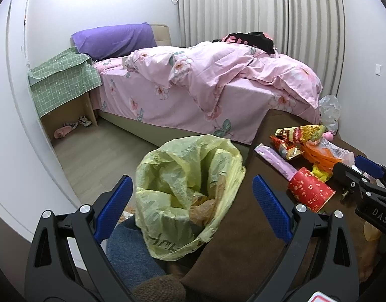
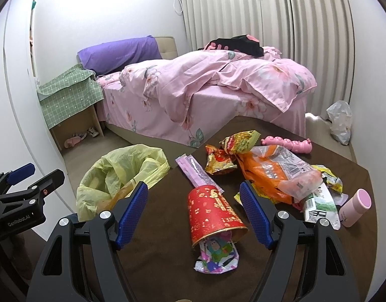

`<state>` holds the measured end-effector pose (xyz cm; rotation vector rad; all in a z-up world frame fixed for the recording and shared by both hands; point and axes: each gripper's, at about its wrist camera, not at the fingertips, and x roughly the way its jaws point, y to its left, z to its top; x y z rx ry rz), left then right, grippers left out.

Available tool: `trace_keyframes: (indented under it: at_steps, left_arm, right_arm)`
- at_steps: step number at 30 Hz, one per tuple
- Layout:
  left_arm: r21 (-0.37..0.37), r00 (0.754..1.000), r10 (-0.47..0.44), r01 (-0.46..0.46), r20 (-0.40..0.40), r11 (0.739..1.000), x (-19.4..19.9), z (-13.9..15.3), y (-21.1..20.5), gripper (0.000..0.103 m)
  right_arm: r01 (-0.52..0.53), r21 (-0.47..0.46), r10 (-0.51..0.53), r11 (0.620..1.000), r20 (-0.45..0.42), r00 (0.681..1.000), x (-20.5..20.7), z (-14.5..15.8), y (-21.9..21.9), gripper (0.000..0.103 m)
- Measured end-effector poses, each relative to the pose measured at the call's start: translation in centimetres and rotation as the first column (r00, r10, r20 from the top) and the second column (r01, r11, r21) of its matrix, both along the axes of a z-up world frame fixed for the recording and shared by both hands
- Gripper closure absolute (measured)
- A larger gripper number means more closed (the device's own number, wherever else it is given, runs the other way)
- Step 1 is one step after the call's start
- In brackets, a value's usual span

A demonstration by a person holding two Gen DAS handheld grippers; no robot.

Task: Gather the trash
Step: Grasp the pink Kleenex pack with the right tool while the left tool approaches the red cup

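A yellow trash bag (image 1: 188, 196) hangs open at the left edge of a brown table (image 1: 243, 226); it also shows in the right wrist view (image 2: 117, 176). My left gripper (image 1: 190, 209) is open, its fingers on either side of the bag's mouth. My right gripper (image 2: 193, 214) is open, with a red paper cup (image 2: 213, 214) lying on its side between the fingers. A crumpled cartoon wrapper (image 2: 215, 256) pokes out of the cup. Beyond lie a pink strip wrapper (image 2: 195, 173), red-gold snack wrappers (image 2: 228, 153) and an orange bag (image 2: 268, 176).
A pink bottle (image 2: 354, 209), a pink toy (image 2: 286, 144) and a green-white packet (image 2: 319, 206) lie on the brown table (image 2: 155, 239) at the right. A pink bed (image 2: 205, 93) stands behind, with a green-covered nightstand (image 2: 69, 98) on its left. A white plastic bag (image 2: 340, 120) sits on the floor.
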<state>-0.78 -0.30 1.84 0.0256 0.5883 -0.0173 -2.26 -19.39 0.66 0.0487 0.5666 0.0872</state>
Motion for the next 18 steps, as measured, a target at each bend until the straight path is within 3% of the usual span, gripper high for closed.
trace_keyframes:
  at_steps: [6, 11, 14, 16, 18]
  left_arm:
    - [-0.013, 0.994, -0.106, 0.106, -0.008, 0.994, 0.8, -1.0, -2.8, 0.011]
    - [-0.021, 0.982, -0.189, 0.188, -0.020, 0.982, 1.9, -2.4, -5.7, 0.011]
    - [-0.035, 0.973, -0.228, 0.227, -0.032, 0.973, 2.8, -3.2, -6.5, 0.011]
    - [-0.057, 0.968, -0.248, 0.245, -0.050, 0.968, 3.7, -3.7, -6.6, 0.011]
    - [-0.082, 0.965, -0.251, 0.245, -0.076, 0.966, 4.6, -4.2, -6.5, 0.011]
  right_arm:
    - [0.093, -0.020, -0.092, 0.996, 0.013, 0.996, -0.8, -0.2, -3.5, 0.031]
    - [0.163, 0.001, -0.163, 0.987, -0.034, 0.986, -1.7, -1.5, -8.5, 0.031]
    - [0.128, 0.050, -0.124, 0.991, -0.074, 0.990, -2.3, -2.9, -10.2, 0.032]
    - [0.054, 0.094, -0.043, 0.994, -0.111, 0.993, -2.3, -4.3, -10.2, 0.040]
    - [-0.019, 0.115, 0.036, 0.993, -0.142, 0.989, -2.0, -5.7, -9.2, 0.041]
